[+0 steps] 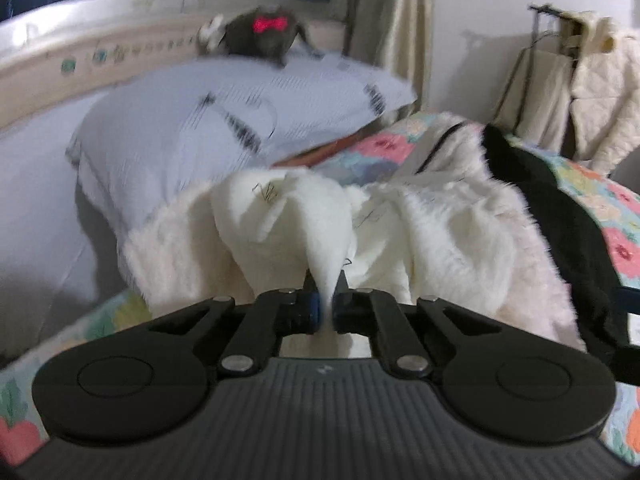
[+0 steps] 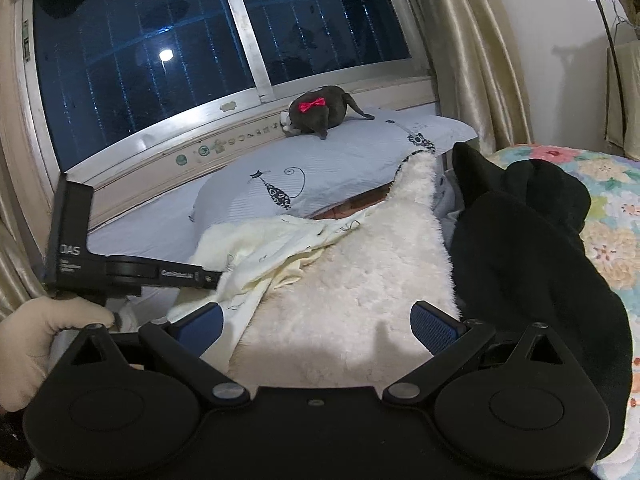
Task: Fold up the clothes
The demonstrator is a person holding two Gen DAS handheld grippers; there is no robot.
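A white fluffy garment [image 1: 440,232] with a smooth cream lining lies crumpled on the bed. My left gripper [image 1: 326,292] is shut on a pulled-up fold of the lining [image 1: 304,220]. In the right wrist view the same garment [image 2: 360,280] lies spread under my right gripper [image 2: 320,326], which is open, its blue pads [image 2: 434,326] on either side of the fur. The left gripper's black body [image 2: 120,268] shows at the left, held by a gloved hand [image 2: 36,340]. A black garment [image 2: 532,264] lies right of the white one.
A pale blue pillow [image 2: 320,168] with cat drawings lies ahead, a grey plush toy [image 2: 320,110] with a red bow on it. A floral quilt [image 2: 600,208] covers the bed at right. A window [image 2: 160,60] and curtains stand behind. A clothes rack [image 1: 580,80] stands far right.
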